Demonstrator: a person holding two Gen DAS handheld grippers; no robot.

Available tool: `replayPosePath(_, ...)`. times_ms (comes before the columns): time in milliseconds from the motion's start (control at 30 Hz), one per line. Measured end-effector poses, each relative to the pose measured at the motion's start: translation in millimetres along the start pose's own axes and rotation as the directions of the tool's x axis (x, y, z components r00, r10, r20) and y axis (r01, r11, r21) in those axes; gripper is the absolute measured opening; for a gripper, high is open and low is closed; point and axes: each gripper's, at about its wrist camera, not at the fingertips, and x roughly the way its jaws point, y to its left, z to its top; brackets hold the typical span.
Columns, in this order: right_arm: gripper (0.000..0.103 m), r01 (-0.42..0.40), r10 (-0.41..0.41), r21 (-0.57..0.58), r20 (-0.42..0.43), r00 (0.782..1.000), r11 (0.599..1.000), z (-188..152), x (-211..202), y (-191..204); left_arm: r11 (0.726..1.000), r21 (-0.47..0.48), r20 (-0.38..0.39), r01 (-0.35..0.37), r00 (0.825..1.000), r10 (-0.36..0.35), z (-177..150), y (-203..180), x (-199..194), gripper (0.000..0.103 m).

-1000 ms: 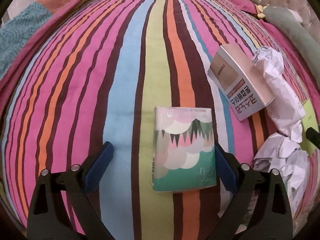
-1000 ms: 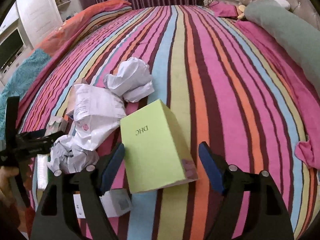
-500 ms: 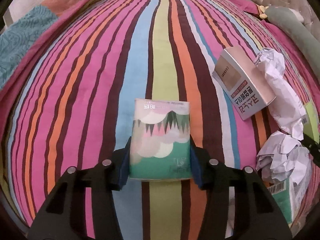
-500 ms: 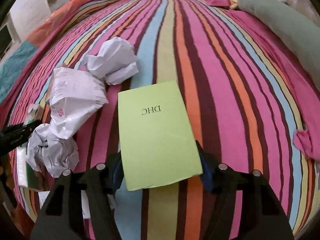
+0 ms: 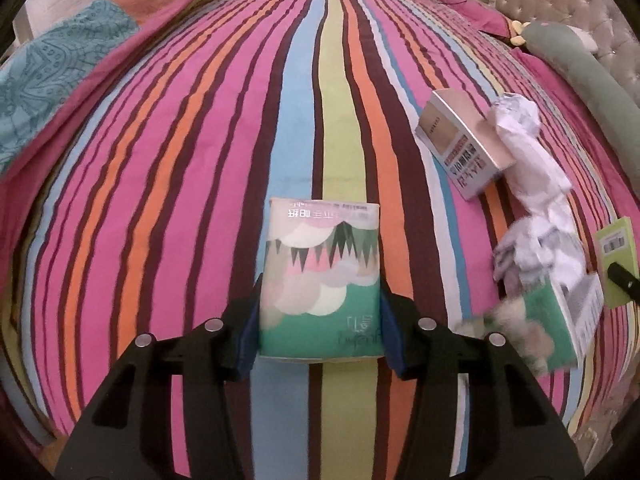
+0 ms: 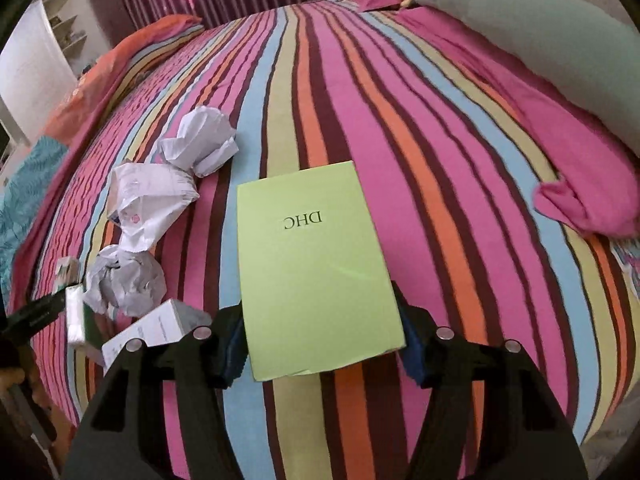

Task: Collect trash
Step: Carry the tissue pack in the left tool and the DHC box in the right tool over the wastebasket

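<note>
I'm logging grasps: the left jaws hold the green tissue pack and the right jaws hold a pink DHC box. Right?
Not quite. The right wrist view shows the DHC box is light green, not pink. The left jaws do hold the green tissue pack.

Bare striped bedspread [image 5: 180, 200] lies open leftward; crumpled paper [image 5: 532, 184] and a tan box [image 5: 460, 148] crowd the right.
</note>
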Motion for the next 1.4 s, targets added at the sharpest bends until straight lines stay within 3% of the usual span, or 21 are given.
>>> replayPosePath(267,0.059,-0.005,0.004,0.053,0.020,1.000,0.999,-27,-38,-10,1.000,0.021,0.031,0.022,0.999,-0.023,-34,5,-35,0.049)
replayPosePath(767,0.059,-0.062,0.061,0.121,0.009,0.998,0.991,-98,-82,-8,0.988,0.104,0.050,0.113,0.992,-0.118,-131,-4,-98,0.049)
replayPosePath(1167,0.059,-0.095,0.098,0.075,-0.045,0.994,0.993,-173,-90,26,0.973,0.177,-0.033,0.148,0.989,-0.144,-213,-21,-109,0.049)
replayPosePath(1400,0.059,-0.108,0.118,0.076,-0.132,0.984,0.991,-220,-78,40,0.958,0.223,-0.137,0.182,0.978,-0.154,-261,-37,-96,0.049)
